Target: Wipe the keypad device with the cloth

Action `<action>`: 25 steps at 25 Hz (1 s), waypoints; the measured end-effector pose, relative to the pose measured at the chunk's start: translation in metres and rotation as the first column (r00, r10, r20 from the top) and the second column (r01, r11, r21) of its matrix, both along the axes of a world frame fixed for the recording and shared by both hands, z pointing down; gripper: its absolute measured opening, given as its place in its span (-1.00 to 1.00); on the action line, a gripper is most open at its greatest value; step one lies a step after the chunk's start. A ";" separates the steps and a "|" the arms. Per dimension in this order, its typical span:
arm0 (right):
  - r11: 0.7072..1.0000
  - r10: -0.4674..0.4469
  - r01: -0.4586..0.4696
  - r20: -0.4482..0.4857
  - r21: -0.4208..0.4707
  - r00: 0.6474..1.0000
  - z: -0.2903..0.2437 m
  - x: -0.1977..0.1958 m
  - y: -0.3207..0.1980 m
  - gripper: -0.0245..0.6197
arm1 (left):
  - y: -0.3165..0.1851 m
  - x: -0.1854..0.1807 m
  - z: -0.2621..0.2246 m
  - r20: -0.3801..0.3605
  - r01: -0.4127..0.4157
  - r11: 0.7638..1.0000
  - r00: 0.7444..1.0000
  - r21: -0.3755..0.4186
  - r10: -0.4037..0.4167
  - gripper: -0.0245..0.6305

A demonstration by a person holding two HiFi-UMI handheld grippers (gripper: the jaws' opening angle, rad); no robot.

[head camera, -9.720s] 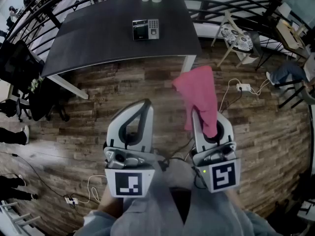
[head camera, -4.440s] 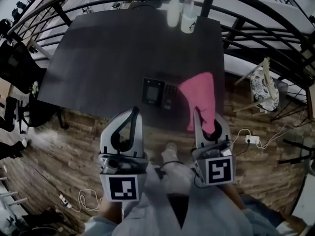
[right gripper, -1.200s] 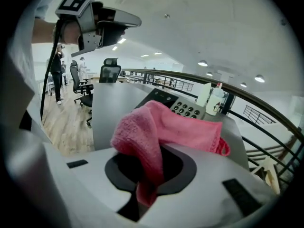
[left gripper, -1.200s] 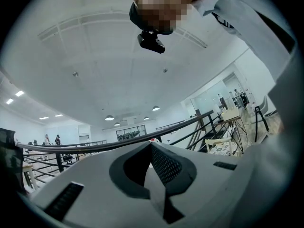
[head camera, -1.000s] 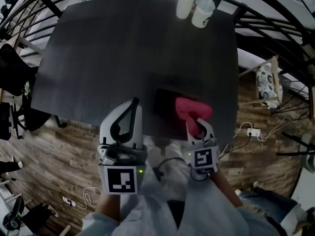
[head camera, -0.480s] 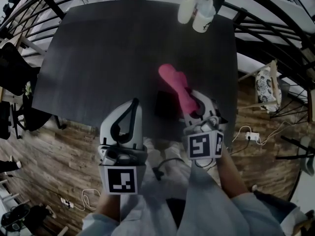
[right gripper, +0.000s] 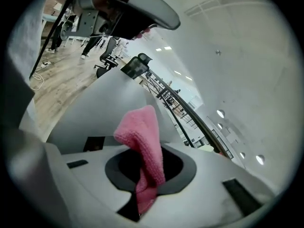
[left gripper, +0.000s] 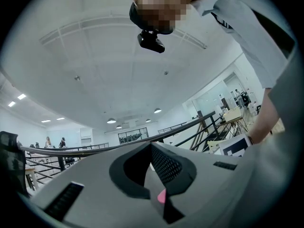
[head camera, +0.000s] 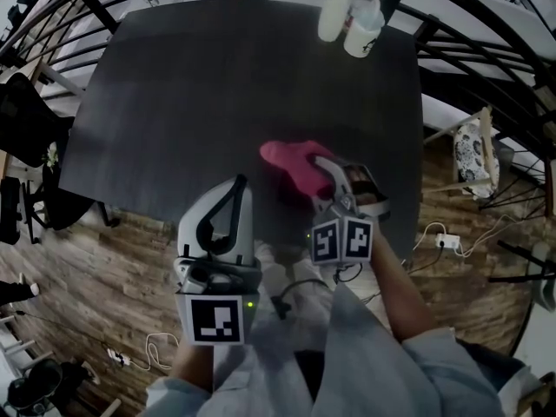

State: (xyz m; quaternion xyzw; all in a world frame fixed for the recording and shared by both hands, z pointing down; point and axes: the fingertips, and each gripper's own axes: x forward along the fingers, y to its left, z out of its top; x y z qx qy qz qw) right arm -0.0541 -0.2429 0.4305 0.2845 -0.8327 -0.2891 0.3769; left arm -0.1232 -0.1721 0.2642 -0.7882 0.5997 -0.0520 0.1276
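Observation:
My right gripper is rolled onto its side over the near edge of the dark table, shut on the pink cloth. The cloth's free end lies leftward over the spot where the keypad device was, and it hides the device in the head view. In the right gripper view the cloth stands up out of the shut jaws, with a dark rectangle, perhaps the device, just beyond. My left gripper hangs shut and holds nothing, off the table's near edge, left of the cloth.
Two pale bottles stand at the table's far edge. A black railing curves behind and to the right. A dark chair is at the left, a patterned stool and a power strip on the wooden floor at the right.
Over ten seconds I came up to the table carrying the cloth. In the last half second the right gripper rolled over and swung the cloth left and down. The left gripper stayed still.

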 end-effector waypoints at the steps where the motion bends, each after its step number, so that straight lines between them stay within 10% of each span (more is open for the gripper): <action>1: 1.000 0.014 -0.014 0.004 -0.004 1.000 0.000 0.004 -0.001 -0.80 | 0.000 0.000 0.000 -0.003 -0.002 1.000 1.000 0.000 0.002 -0.92; 10: 0.964 0.252 -0.238 0.124 -0.117 0.960 0.002 0.072 -0.008 -0.80 | -0.001 0.013 0.003 0.002 -0.041 0.999 0.999 -0.005 0.041 -0.92; 25: 0.738 0.617 -0.411 0.289 -0.535 0.732 0.063 0.122 0.037 -0.80 | -0.005 0.024 0.007 0.002 -0.077 0.997 0.997 -0.016 0.077 -0.92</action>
